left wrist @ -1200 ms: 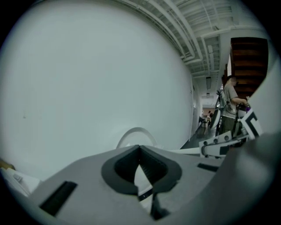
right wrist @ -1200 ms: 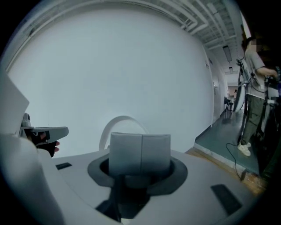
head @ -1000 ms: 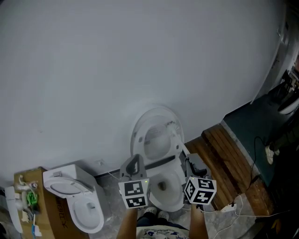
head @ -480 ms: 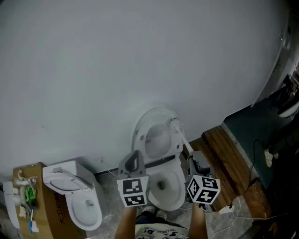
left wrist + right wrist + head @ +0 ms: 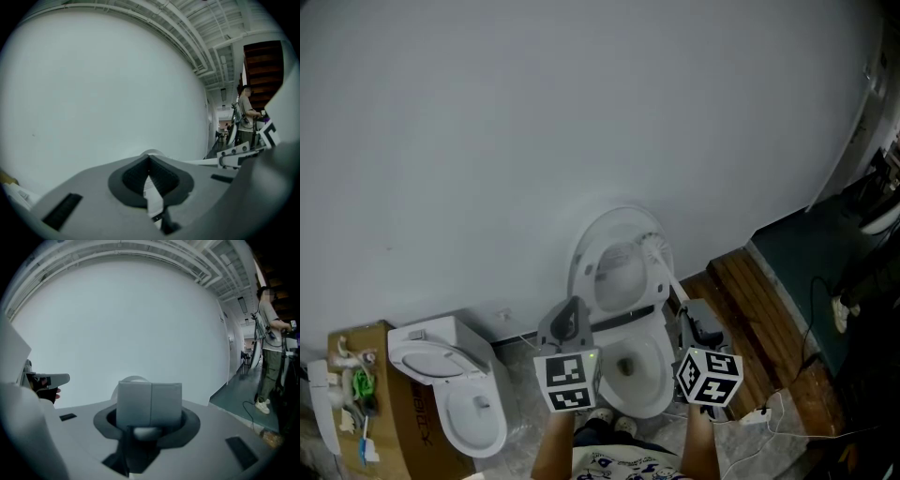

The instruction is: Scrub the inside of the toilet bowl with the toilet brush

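Observation:
In the head view a white toilet [image 5: 661, 401] stands below me, its lid [image 5: 614, 234] raised against the wall. My right gripper [image 5: 690, 330] is shut on the toilet brush's white handle [image 5: 676, 287]. The brush head [image 5: 652, 247] is up by the lid's right edge, above the bowl. In the right gripper view the jaws [image 5: 150, 405] are closed, with the handle's rounded end [image 5: 147, 432] just below the pads. My left gripper [image 5: 569, 321] hovers at the bowl's left side, shut and holding nothing [image 5: 149, 176].
A second white toilet [image 5: 459, 405] stands at the left beside a cardboard box [image 5: 405, 441] with small items on it. Wooden steps [image 5: 755, 309] and a power strip with cables [image 5: 759, 418] lie at the right. A person [image 5: 273, 352] stands far right.
The brush head has edged slightly up and to the right along the raised lid. Both grippers stay almost where they were.

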The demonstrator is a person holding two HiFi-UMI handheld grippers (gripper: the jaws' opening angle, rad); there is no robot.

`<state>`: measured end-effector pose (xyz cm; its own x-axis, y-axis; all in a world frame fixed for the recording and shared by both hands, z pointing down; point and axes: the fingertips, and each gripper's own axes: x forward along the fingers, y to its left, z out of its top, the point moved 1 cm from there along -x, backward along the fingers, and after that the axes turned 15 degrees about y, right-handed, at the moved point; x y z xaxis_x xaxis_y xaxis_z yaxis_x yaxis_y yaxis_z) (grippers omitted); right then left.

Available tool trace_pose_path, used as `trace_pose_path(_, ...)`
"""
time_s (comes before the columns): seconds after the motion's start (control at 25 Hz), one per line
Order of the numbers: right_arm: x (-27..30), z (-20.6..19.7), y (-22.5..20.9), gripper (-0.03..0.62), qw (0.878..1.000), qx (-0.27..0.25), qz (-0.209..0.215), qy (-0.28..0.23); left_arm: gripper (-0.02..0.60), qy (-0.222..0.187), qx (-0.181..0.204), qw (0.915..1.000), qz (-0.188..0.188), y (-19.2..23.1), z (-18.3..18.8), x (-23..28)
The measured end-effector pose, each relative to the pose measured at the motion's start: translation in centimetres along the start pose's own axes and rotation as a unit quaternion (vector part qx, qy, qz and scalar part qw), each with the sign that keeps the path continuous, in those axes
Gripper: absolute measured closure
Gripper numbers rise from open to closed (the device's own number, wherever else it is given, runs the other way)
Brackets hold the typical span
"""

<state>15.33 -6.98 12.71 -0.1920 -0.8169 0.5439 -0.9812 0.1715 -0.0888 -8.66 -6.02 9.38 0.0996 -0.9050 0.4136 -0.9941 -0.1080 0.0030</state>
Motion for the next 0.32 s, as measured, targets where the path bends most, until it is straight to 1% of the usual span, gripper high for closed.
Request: trace_pose_path(0.32, 0.21, -0.07, 0.25, 0.427, 1.0, -0.001, 0.001, 0.0, 0.58, 0.002, 0.004, 1.0, -0.001, 0.2, -0.11, -0.05)
